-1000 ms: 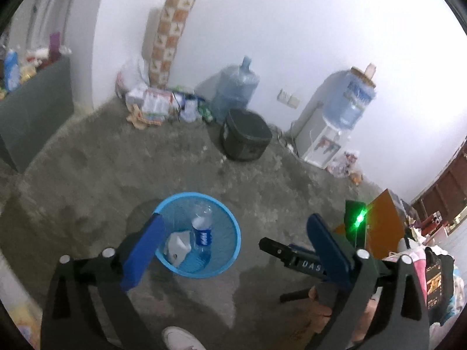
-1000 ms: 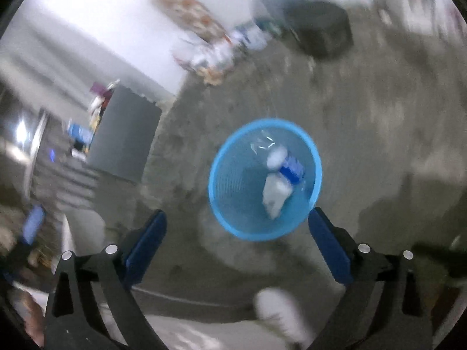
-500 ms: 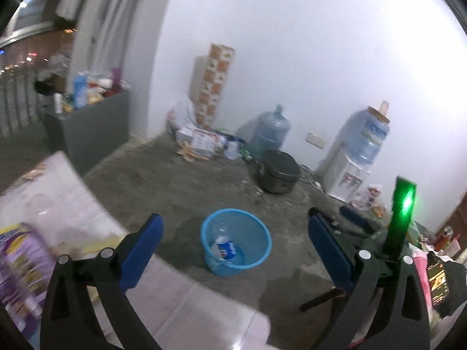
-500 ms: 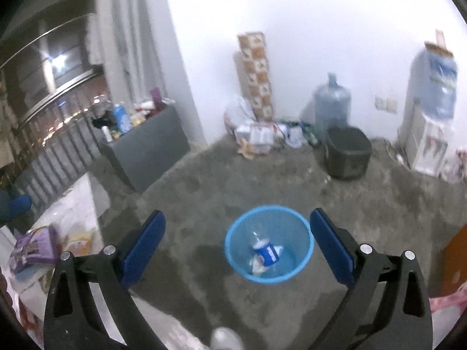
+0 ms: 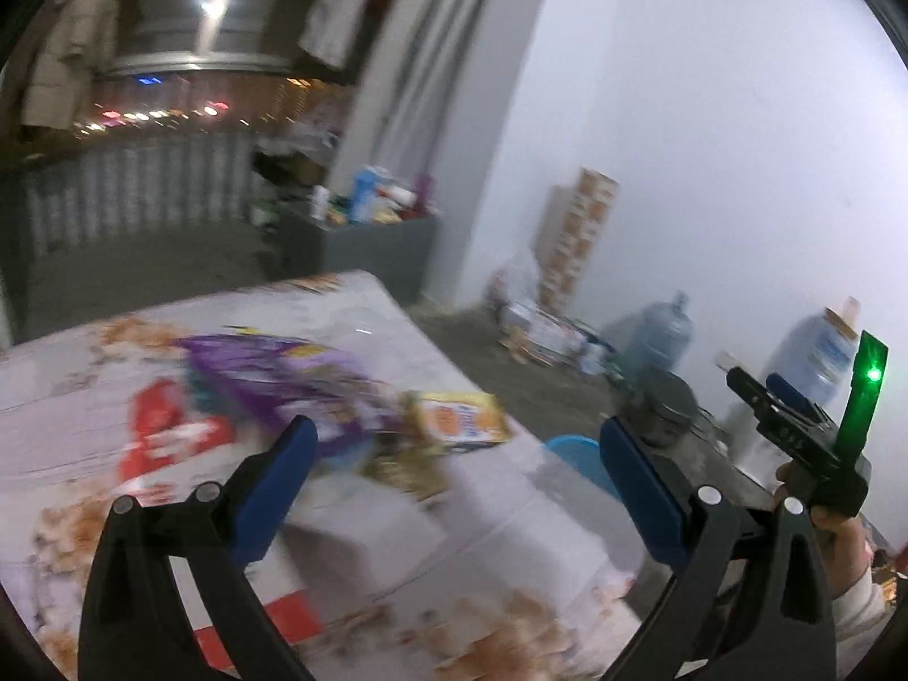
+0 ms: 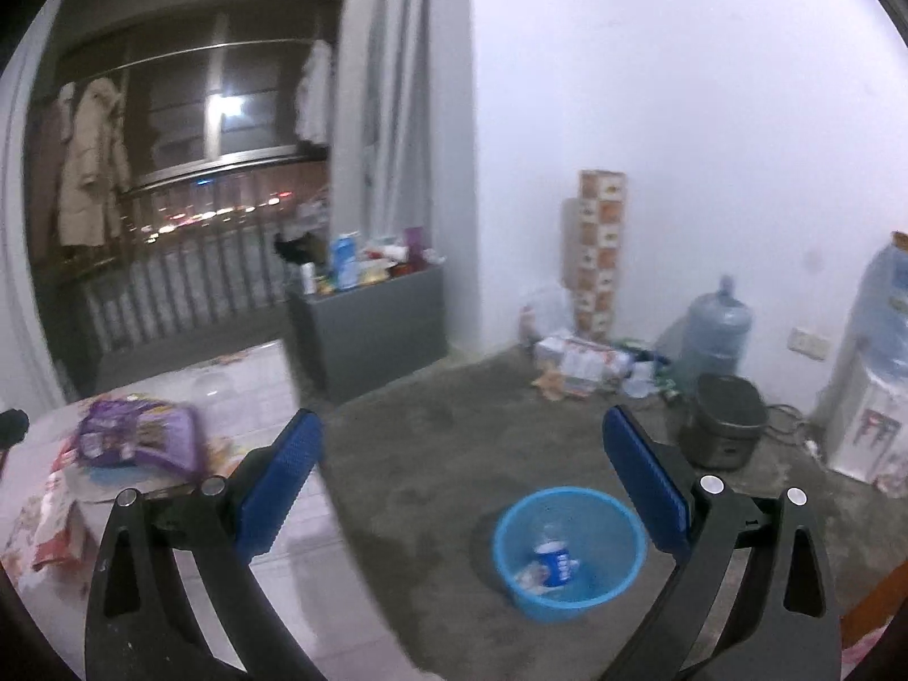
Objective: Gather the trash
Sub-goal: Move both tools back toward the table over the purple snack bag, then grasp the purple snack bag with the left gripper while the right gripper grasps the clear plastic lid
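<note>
Both my hand-held grippers gape wide and empty — the left over the counter above a purple bag and yellow packet, the right facing the floor bin — bottle inside.

Blue bin, blue-labelled bottle inside. Purple bag, red wrapper, yellow-orange packet on white orange-flecked tablecloth. Grey cabinet. Blue gripper pads.
</note>
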{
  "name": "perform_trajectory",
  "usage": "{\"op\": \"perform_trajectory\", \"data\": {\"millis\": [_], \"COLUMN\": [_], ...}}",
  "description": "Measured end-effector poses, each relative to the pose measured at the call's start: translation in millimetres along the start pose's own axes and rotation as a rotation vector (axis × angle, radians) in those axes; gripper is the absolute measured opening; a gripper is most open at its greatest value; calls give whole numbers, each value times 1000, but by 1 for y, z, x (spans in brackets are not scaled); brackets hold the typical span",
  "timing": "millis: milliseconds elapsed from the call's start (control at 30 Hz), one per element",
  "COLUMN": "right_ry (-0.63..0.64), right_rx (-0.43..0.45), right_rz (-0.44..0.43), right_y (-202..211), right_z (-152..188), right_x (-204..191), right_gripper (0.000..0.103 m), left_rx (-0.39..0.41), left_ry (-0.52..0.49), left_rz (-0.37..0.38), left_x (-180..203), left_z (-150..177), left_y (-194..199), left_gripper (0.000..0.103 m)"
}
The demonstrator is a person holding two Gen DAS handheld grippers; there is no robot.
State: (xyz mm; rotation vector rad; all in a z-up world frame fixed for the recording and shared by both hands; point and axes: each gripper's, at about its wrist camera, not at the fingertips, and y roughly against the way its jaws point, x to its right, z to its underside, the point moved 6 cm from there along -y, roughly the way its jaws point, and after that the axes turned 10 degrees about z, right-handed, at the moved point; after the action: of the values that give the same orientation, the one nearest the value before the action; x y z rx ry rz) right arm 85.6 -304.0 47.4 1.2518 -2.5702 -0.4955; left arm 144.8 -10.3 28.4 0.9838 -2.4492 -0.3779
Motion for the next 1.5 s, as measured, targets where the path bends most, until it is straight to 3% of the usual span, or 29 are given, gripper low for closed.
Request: {"op": "perform_trajectory", "data": {"millis": [300,500,700,900,1267,1500], "right_ry": [1,56,87,70,116,158], "right_rx": [-4,26,-2,-53,-196,-352], "right_rz": [-172,-217,-269,-344,-508,-585], "right_y": [6,6,-4,-26,-94,-148], "right_z": [-20,-26,-26,-39,-45,-25], "right_x": [-53,-84,-118,-144,-212,-258], "right_gripper": [95,95,94,92,89,87], "left_rx": [71,89,86,5,-190,-230], "left_ry": [42,28,85,159,427,523], "left_rz": [-40,-67,-50,-43,-38,-40], "left_x": [-39,-56,-79,-107,-174,-197], "left_z": [-1,-7,-15,-24,-19,-15], "left_y": [42,46,42,11,-68,-92], "left_gripper": [97,97,94,88,68,53]}}
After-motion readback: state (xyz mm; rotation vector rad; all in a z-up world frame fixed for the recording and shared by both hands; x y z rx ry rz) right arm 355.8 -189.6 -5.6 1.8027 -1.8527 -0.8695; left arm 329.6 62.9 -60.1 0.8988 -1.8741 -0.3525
